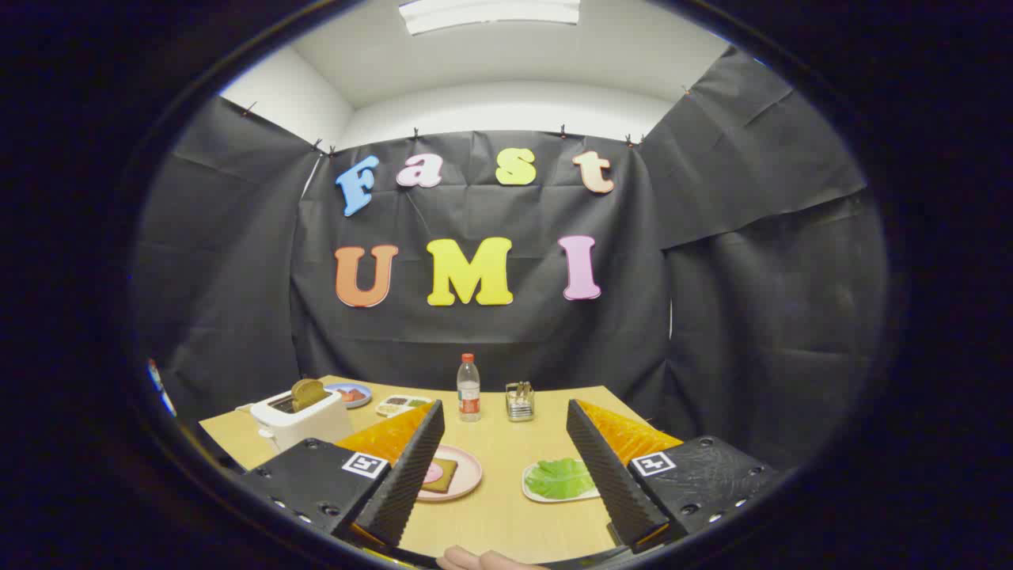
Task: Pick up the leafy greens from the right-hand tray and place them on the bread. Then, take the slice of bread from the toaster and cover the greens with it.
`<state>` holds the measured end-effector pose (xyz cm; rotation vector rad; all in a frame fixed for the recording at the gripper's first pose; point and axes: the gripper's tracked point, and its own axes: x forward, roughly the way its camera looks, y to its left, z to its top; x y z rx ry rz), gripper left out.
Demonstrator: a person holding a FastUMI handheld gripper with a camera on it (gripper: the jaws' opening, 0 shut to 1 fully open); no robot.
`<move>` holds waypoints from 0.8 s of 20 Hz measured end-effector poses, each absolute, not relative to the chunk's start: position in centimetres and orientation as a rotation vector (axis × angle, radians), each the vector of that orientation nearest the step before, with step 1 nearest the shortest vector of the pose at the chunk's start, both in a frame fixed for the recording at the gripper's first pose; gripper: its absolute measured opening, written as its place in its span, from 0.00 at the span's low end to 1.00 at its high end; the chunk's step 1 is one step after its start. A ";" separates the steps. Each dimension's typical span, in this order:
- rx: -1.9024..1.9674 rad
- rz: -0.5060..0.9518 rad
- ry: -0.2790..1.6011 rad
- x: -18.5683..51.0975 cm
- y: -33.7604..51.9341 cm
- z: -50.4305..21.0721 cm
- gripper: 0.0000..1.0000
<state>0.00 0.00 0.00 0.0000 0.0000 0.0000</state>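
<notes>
My gripper (505,419) hangs above the near end of a wooden table (506,514), its two ridged black fingers wide apart with nothing between them. Leafy greens (559,477) lie on a white tray (535,492) just beside the right finger (605,467). Partly hidden behind the left finger (407,471) is a pink plate (467,475) holding a dark slice of bread (441,475) with a pink piece on it. A white toaster (297,418) stands at the table's left, a browned slice of bread (307,393) sticking up out of its slot.
At the far side of the table stand a water bottle (468,388) and a metal utensil holder (519,401). A blue plate (352,393) and a small divided tray (402,404) lie behind the toaster. A hand (483,560) shows at the table's near edge.
</notes>
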 end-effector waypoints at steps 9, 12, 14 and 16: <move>0.025 0.015 0.025 4.0 -0.8 -0.5 0.95; 0.050 0.006 0.011 4.4 -1.8 0.0 0.95; 0.060 0.008 0.017 4.5 -2.0 -0.1 0.95; 0.057 0.018 0.028 4.4 -2.0 -0.3 0.95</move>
